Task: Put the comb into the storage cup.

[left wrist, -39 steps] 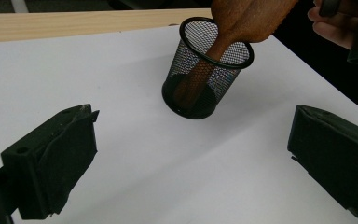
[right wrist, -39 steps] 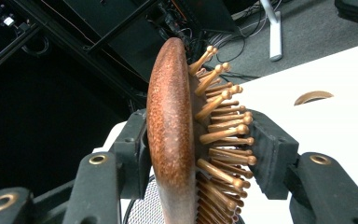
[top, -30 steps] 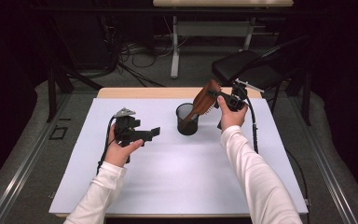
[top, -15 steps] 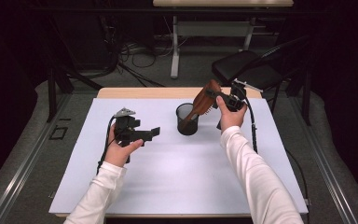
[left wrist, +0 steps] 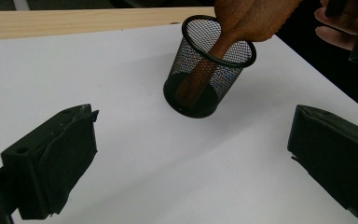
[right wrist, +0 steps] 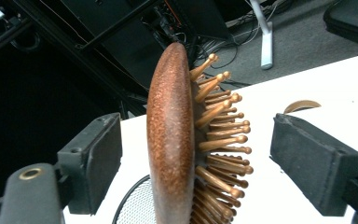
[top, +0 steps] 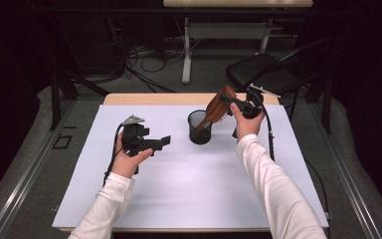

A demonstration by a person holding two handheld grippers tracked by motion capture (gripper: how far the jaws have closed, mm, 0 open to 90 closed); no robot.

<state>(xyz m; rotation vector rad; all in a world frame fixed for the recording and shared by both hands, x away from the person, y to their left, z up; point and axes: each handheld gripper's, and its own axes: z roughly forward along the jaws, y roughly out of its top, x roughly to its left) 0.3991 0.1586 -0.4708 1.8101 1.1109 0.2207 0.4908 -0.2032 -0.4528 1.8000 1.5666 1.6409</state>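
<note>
A black chair (top: 263, 74) is being seen at upper right, with cables (top: 139, 55) being shown at upper left.

brown wooden hairbrush (top: 218, 107) with peg bristles sits handle-down in the black mesh cup (top: 199, 128), leaning on its rim, cup upright mid-table

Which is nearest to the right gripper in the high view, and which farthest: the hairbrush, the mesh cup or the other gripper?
From the right gripper:
1. Hairbrush: its head sits between the open jaws, which have just been opening.
2. Mesh cup: just left and below, holding the brush handle.
3. Left gripper: farthest, over the mat's left side.
</note>
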